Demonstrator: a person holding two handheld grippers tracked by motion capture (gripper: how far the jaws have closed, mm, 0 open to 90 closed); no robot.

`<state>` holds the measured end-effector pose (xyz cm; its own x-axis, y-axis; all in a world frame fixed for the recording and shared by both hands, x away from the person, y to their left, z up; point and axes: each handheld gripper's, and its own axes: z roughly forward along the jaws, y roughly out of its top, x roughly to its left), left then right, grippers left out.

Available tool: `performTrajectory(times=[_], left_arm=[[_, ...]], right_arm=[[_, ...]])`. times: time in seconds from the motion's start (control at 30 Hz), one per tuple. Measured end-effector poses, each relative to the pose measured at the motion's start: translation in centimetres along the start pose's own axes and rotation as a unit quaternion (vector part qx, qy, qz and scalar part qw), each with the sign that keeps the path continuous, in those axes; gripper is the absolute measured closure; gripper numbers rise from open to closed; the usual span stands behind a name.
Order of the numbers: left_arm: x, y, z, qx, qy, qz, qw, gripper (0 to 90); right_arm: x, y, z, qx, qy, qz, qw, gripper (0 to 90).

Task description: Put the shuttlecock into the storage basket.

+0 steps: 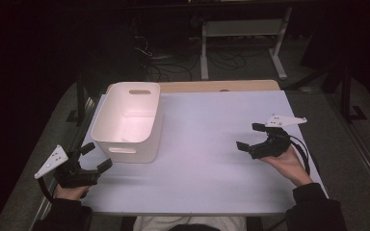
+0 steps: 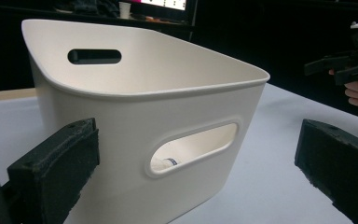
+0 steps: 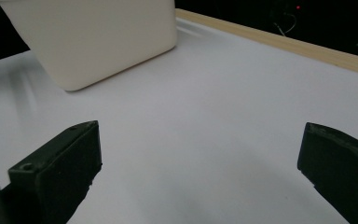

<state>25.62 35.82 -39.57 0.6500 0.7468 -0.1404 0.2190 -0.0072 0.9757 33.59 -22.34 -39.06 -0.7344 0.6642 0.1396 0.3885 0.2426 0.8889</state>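
White table, left tongs beside the white bin, right tongs well apart, both gaping wide, empty

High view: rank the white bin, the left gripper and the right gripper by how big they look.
1. White bin, clearly the largest.
2. Left gripper and right gripper: they look about alike, both open, so I won't rank one over the other.
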Motion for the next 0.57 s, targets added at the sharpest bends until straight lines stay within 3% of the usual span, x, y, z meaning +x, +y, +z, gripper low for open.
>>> performTrajectory(times=[0.23,0.57], left_arm=[[0.0,0.0,0.0,0.0,0.001,-0.004,1.0,0.0],[0.0,0.0,0.0,-0.006,0.005,0.002,1.0,0.0]], right_arm=[[-0.4,-2.0,-1.4,-0.01,-0.024,0.011,0.9996,0.0],[0.0,-3.8,-2.7,-0.022,-0.05,0.005,0.9985,0.0]])
